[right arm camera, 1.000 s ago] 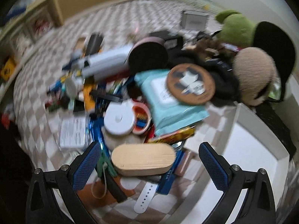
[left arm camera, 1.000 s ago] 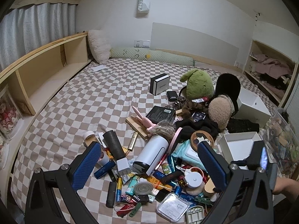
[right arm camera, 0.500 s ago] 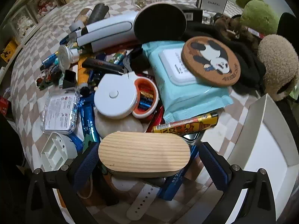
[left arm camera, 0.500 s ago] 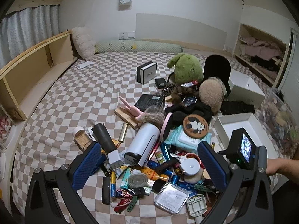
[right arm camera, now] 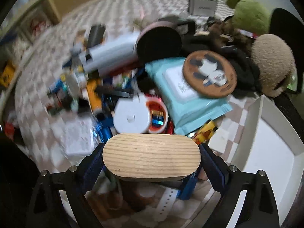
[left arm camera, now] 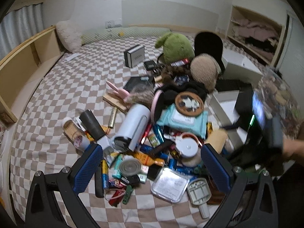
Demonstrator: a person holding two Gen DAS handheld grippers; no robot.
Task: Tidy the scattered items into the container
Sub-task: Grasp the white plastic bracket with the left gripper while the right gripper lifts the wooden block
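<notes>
Between the blue pads of the right gripper sits an oval wooden lid, pinched end to end, both pads touching its rounded ends; the left gripper hangs with fingers spread wide over the pile of scattered items on the checked bedspread; the white container lies just beside the pile at the right, its visible floor bare, while the wipes pack, panda coaster and white round case lie outside it on the pile.

Risks, as judged: the lid is held only across its curved ends, so a quick swing toward the container could let it rotate or slip from the pads; motion blur in the right wrist view suggests speed, which would raise that risk; a low carry could clip the container's near wall or drag loose pieces from the pile.

Change from half a second ago: the right pads then stood apart from the lid's ends and now press against them; the lid appears larger and higher in the right wrist view, and the right view has gone blurred.
</notes>
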